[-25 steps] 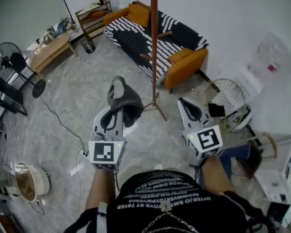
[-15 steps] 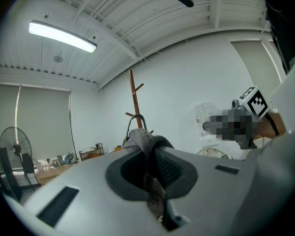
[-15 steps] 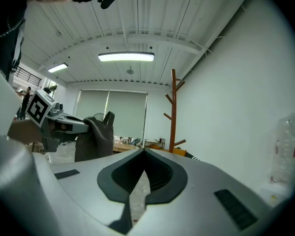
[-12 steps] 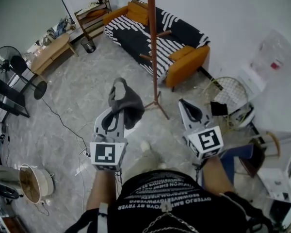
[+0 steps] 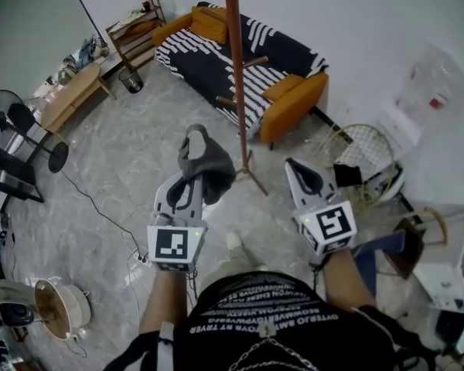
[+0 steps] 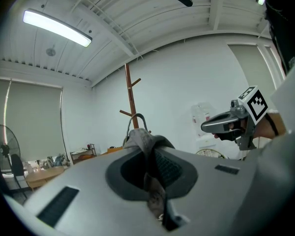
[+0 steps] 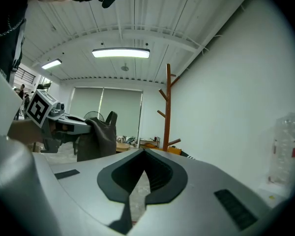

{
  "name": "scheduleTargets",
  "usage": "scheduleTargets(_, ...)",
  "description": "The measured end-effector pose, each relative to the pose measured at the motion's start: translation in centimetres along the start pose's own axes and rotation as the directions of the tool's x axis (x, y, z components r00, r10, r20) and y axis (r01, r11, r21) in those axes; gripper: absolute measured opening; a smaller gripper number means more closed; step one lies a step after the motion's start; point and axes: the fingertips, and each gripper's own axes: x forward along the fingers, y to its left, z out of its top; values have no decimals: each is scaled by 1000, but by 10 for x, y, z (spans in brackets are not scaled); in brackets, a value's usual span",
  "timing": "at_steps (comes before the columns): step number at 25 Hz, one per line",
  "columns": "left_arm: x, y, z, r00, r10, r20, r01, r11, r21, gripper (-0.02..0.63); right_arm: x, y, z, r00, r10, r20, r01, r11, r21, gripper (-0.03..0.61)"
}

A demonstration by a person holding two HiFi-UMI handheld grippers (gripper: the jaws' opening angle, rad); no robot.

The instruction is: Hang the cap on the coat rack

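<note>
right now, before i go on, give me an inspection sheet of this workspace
surface: grey marbled floor
job's things: dark cap pinched in the left hand-held gripper; brown coat rack ahead, visible pegs bare
clutter: fan, bin
grippers: left hand-held gripper shut on the cap; right hand-held gripper shut, empty
cables: black cable across the floor to a power strip
surroundings: striped sofa with orange cushions, low wooden table

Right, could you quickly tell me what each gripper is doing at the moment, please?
Left gripper: closed on the dark grey fabric cap.
Right gripper: closed, with nothing between its jaws.
</note>
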Motion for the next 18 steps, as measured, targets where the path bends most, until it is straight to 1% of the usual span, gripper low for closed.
scheduleTargets(4,19,11,-1,1000,-16,3,16,1000,2,12,17,-6,1,1000,-11,-4,11,1000,-4,3)
scheduleTargets(9,45,27,8,999,-38,7,38,999,1,12,43,-20,10,1000,-27,-13,27,1000,-5,3)
scheduleTargets(15,60,33,-10,998,-69,9,69,998,-1,12,64,-15,-1,999,-36,-23,36,999,-14,3)
scheduleTargets(18,77,39,-9,995,-98,3,98,995,21,12,79,-21,1,999,-43,-28,42,999,-12,3)
